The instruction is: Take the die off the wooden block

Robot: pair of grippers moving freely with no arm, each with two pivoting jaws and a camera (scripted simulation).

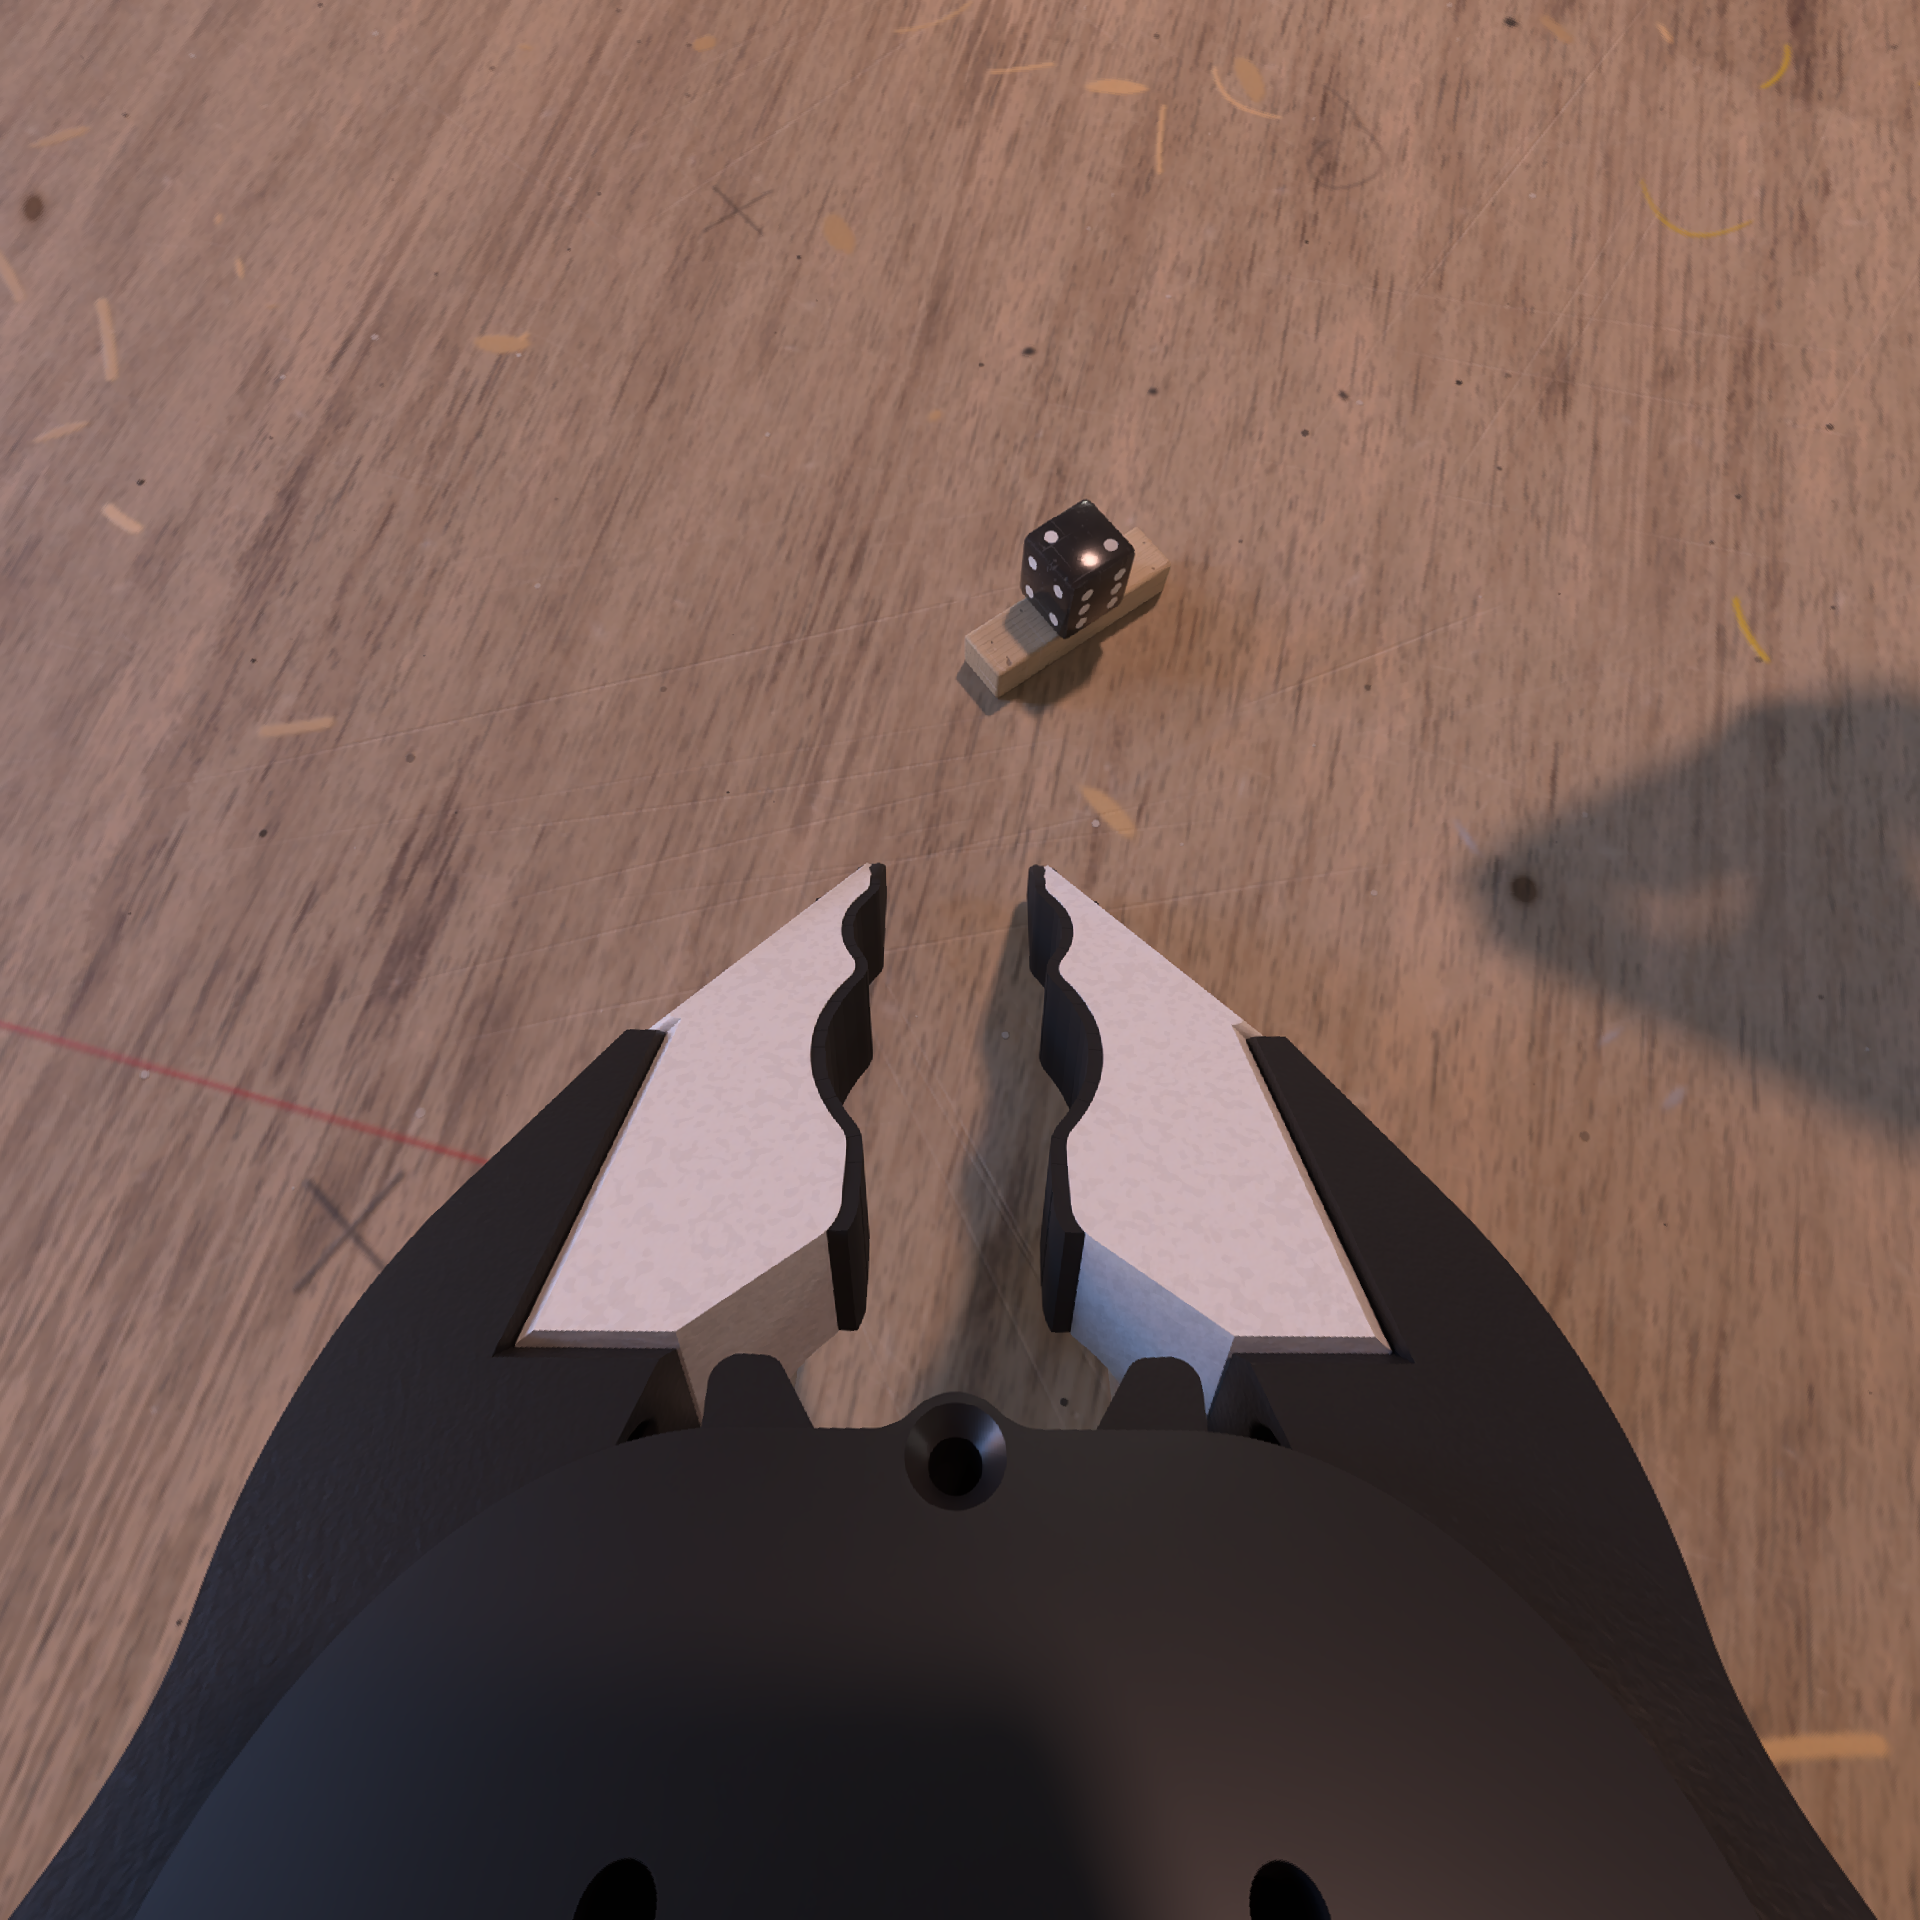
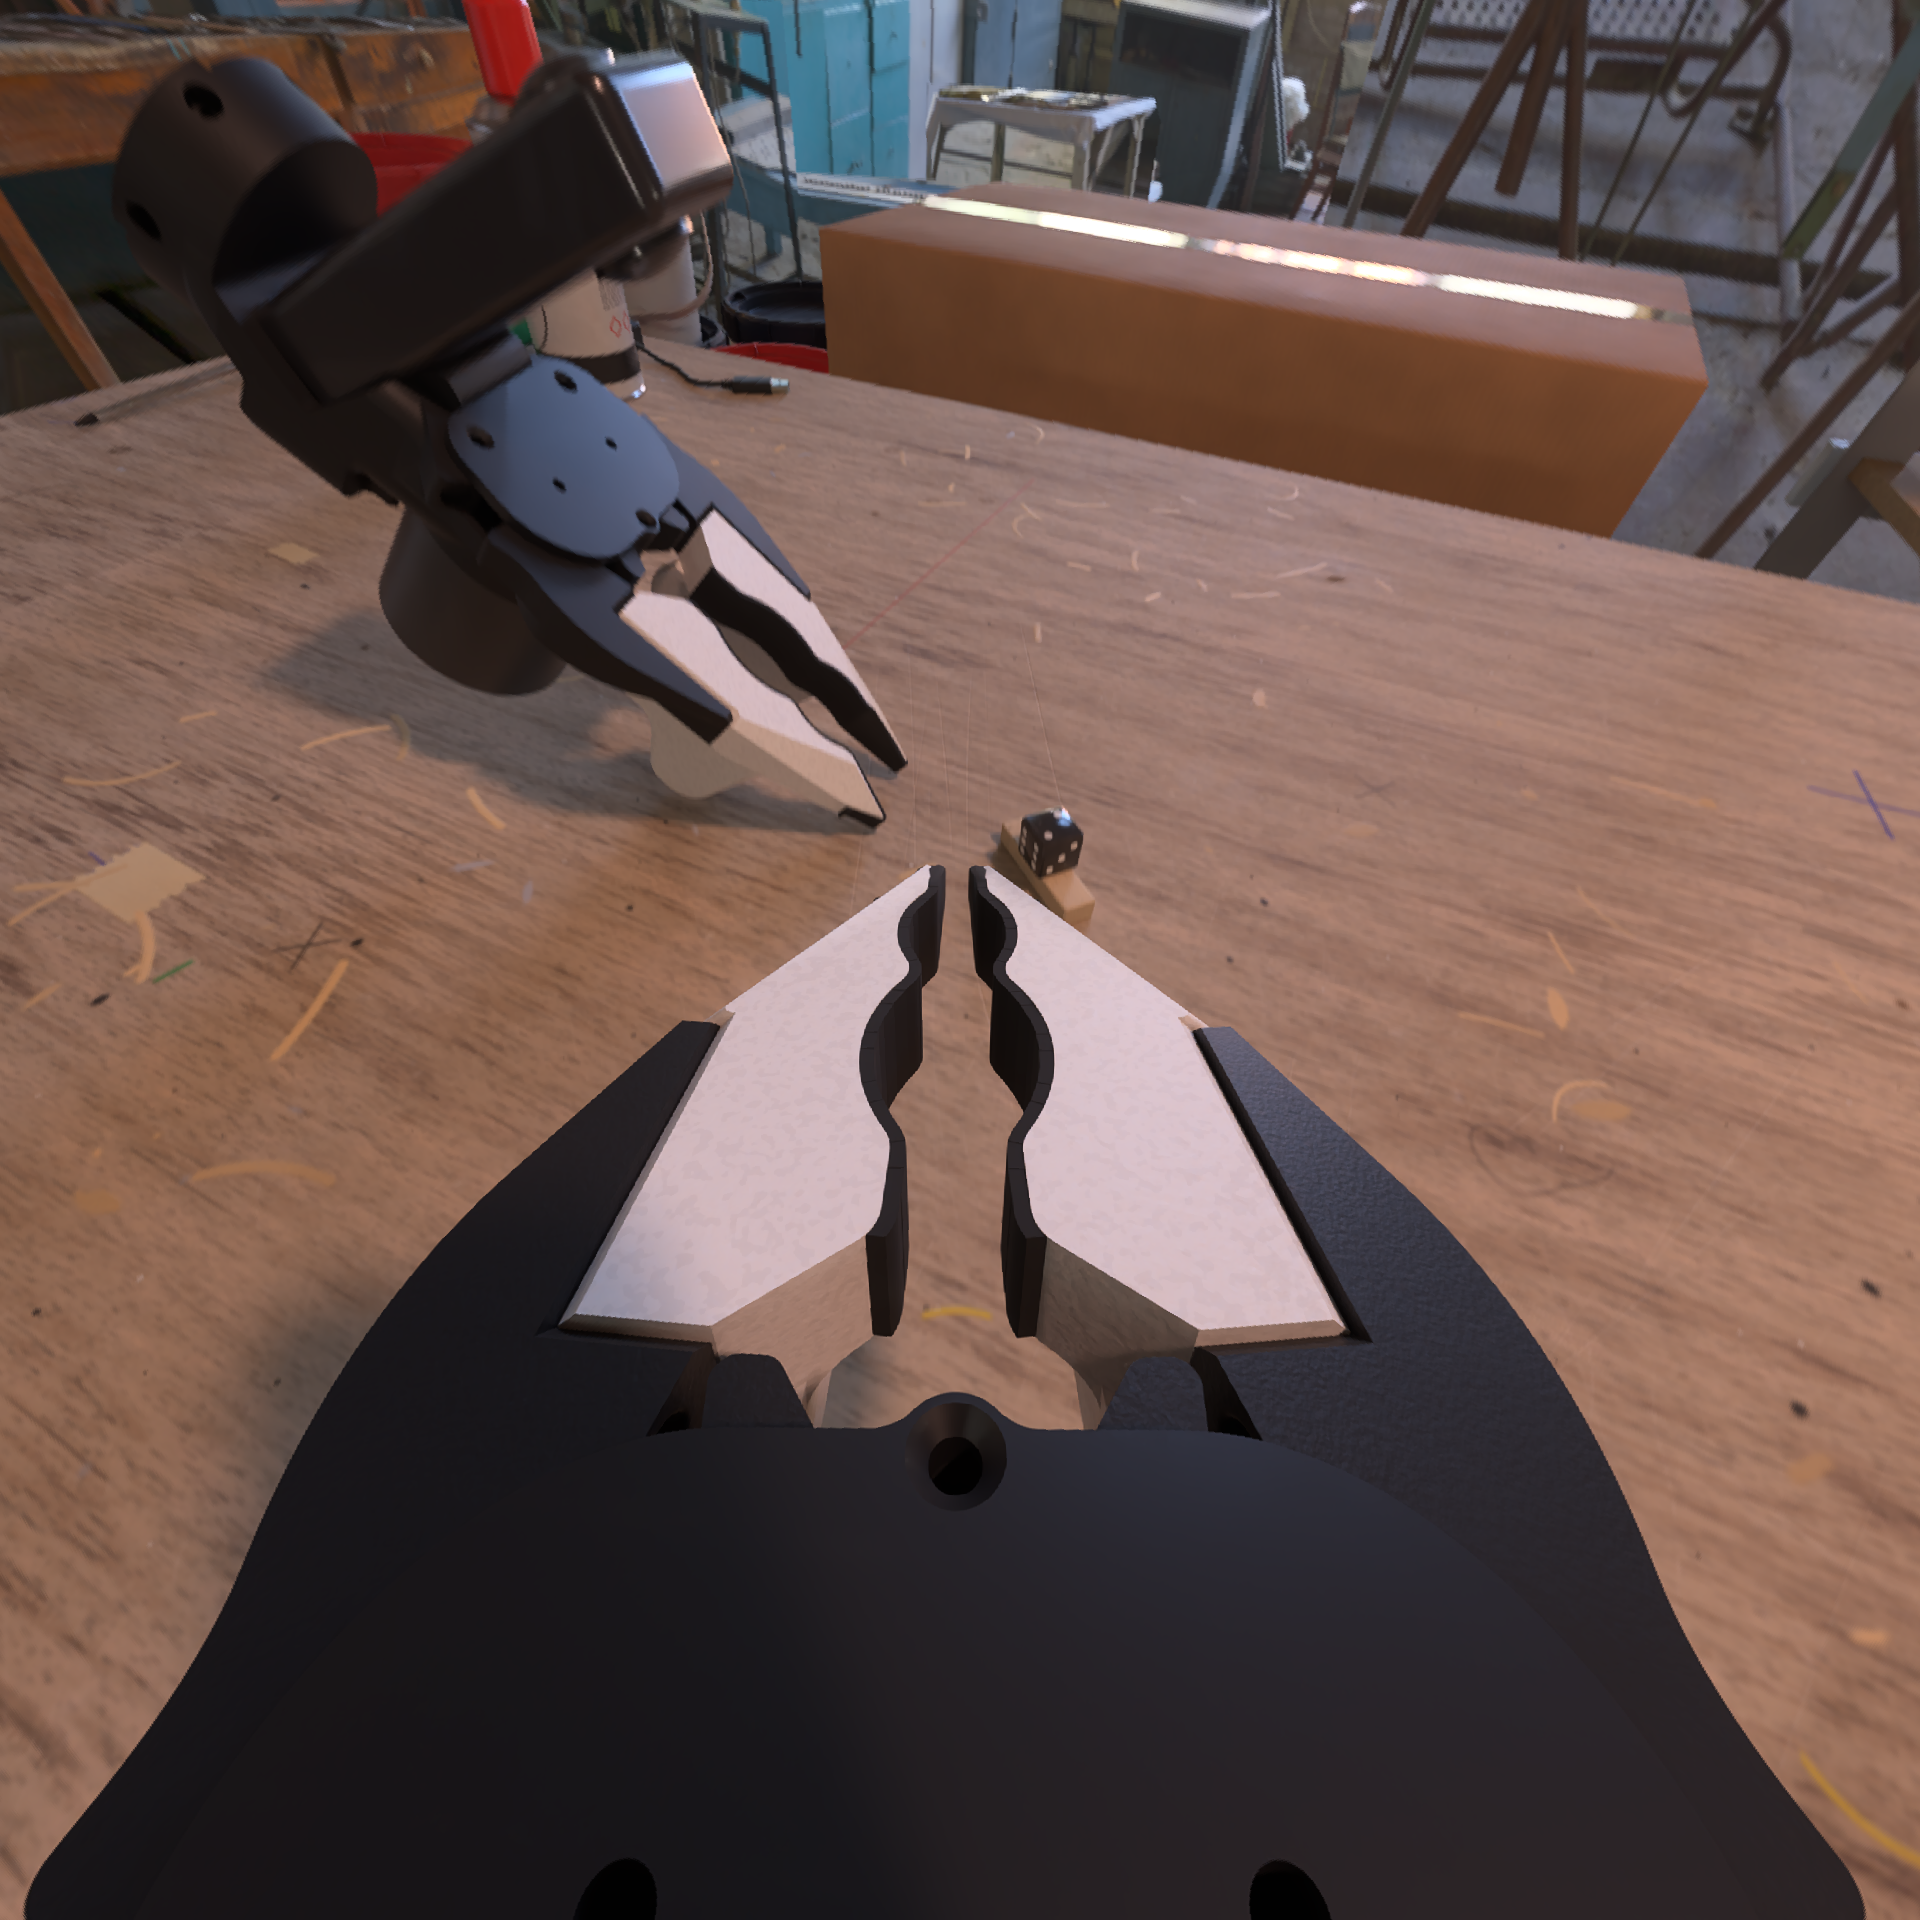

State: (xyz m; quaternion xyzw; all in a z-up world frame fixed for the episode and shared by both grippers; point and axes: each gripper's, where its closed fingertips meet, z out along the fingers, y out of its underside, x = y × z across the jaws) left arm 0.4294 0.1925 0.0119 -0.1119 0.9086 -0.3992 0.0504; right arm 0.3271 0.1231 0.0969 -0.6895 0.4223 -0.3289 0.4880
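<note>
Black die (image 1: 1075, 569) with white pips, sitting on top of the wooden block (image 1: 1062, 623); block lying flat on the wooden tabletop (image 1: 416, 520). Die toward one end of the block, the other end bare. A bright glint on the die's upper face.

Left gripper (image 1: 957, 871) above the tabletop, pointing down toward the block, short of it and apart from it. Jaws parted to a moderate gap, nothing between them, bare tabletop visible through the gap. Die a little to the right of the line through the fingertips in the left wrist view. A dark shadow (image 1: 1714, 894) on the tabletop to the right of the block.

In the right wrist view, die (image 2: 1050, 840) and block (image 2: 1055, 883) just past the right gripper (image 2: 957, 871), slightly right of its tips; near end of the block partly hidden behind the right finger. Right gripper narrowly parted, only a slim slit at the tips, holding nothing. Touching the block or not: cannot tell from this angle.

Left gripper (image 2: 881, 795) also seen there, tilted down from the upper left of the block, tips near the die but clear of it.

Wood shavings and pencilled crosses scattered around the block. A long orange-brown box (image 2: 1247, 343) beyond the tabletop's far edge, well away from the block.
</note>
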